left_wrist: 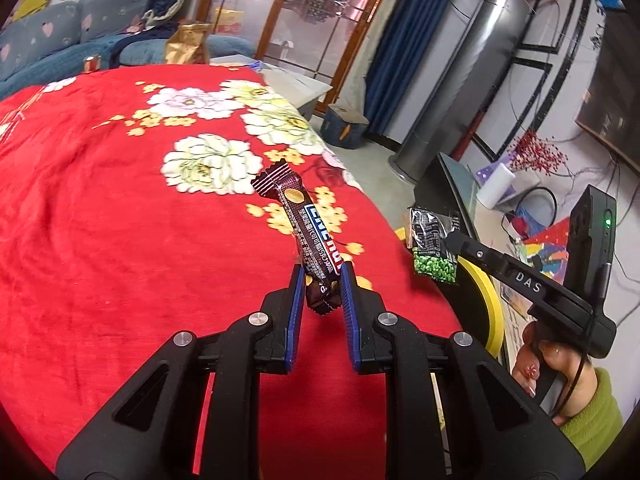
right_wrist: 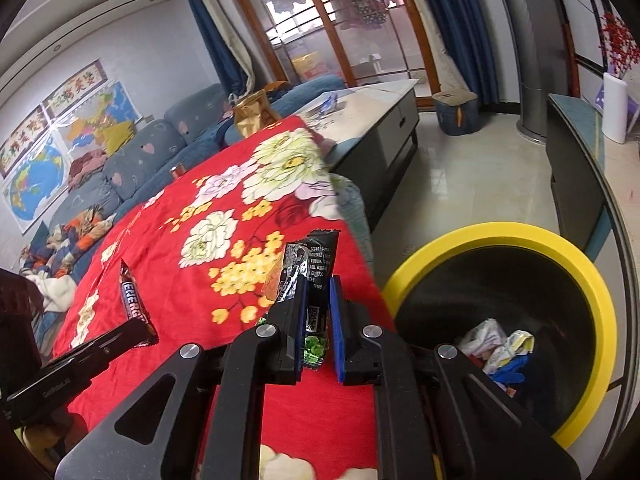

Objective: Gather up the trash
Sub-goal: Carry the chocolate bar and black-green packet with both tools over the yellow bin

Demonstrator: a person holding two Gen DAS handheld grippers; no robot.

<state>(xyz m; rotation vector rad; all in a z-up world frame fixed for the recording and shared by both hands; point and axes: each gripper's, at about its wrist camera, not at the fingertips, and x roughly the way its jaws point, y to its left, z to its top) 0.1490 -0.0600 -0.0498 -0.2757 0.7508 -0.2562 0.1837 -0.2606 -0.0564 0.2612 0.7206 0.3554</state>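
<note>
Both hands are loaded: left gripper (left_wrist: 320, 276) is clamped on the brown snack bar wrapper (left_wrist: 310, 240) mid-frame, right gripper (right_wrist: 318, 292) is pinching the black-and-green packet (right_wrist: 308, 280). Yellow-rimmed bin (right_wrist: 600, 320) sits lower right, so I'd get right over its opening before letting go.

two grippers are showing: the left gripper (left_wrist: 320, 280) and the right gripper (right_wrist: 318, 292). two snack wrappers are being held up, one brown energy bar wrapper (left_wrist: 310, 240) and one black-and-green pea packet (right_wrist: 310, 276). one yellow-rimmed bin (right_wrist: 500, 236) is standing by one red floral cloth (left_wrist: 100, 200). several crumpled scraps (right_wrist: 496, 344) are lying in the bin, too jumbled to count. one gold bag (left_wrist: 188, 42) is standing behind.
</note>
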